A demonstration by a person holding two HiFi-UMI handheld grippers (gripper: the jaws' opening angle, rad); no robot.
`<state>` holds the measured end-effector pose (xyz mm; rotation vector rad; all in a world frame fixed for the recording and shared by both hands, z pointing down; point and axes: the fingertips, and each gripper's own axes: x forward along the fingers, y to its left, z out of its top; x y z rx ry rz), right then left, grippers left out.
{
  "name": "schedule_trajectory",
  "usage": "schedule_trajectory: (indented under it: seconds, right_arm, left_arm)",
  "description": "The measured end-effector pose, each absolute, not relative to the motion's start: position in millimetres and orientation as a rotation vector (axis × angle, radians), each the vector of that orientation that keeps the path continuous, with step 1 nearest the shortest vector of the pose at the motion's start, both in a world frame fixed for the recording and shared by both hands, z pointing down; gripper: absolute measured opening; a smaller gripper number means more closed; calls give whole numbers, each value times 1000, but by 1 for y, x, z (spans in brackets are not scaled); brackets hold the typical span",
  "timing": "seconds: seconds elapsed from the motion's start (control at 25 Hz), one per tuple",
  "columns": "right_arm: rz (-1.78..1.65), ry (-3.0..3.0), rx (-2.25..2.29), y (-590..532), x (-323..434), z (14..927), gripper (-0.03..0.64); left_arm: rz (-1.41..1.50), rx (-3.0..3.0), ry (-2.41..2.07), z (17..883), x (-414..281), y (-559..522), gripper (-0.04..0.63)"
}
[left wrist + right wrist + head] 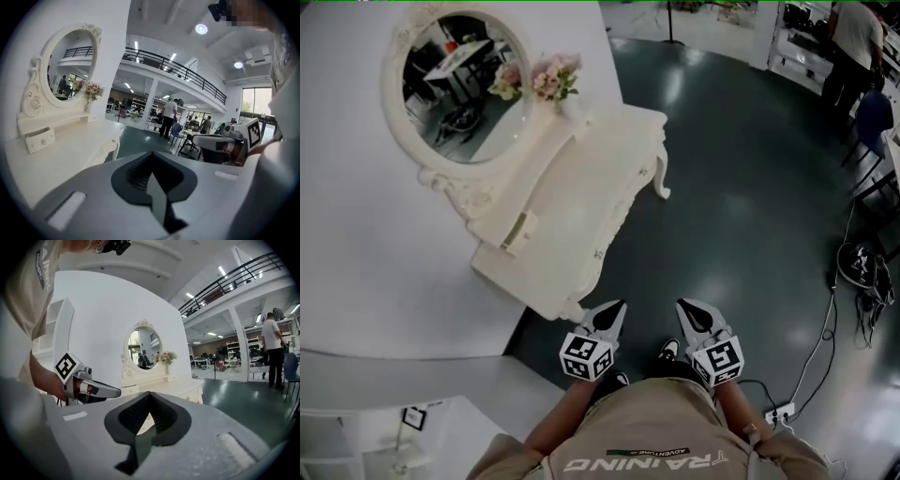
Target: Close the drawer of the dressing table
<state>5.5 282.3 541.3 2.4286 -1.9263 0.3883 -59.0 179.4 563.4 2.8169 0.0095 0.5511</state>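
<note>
A white dressing table (pixel 572 202) with an oval mirror (pixel 464 80) stands against the white wall, ahead and to my left. On its top, under the mirror, a small drawer (pixel 517 232) sticks out of its housing; it also shows in the left gripper view as the drawer (pixel 41 139). A vase of pink flowers (pixel 553 80) stands beside the mirror. My left gripper (pixel 617 307) and right gripper (pixel 682 307) hang side by side near my body, short of the table's near corner, both shut and holding nothing. The left gripper (pixel 151 154) and the right gripper (pixel 148 395) have their jaws pressed together.
Dark green floor (pixel 741 187) stretches to the right of the table. Cables and a power strip (pixel 780 412) lie at the right. A person (pixel 853 47) stands by chairs (pixel 872 117) far right. A white shelf unit (pixel 356 441) is at my lower left.
</note>
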Motion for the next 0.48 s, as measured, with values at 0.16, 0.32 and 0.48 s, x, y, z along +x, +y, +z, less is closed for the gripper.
schedule_trajectory:
  seconds: [0.16, 0.32, 0.48]
  right_arm:
    - [377, -2006, 2352, 275, 43, 545, 2]
    - [345, -2060, 2289, 259, 64, 546, 2]
    - [372, -2085, 2277, 254, 74, 552, 2]
  left_arm:
    - [501, 2777, -62, 554, -27, 179, 18]
    - [519, 2731, -159, 561, -17, 159, 18]
    - [575, 2720, -222, 573, -15, 151, 18]
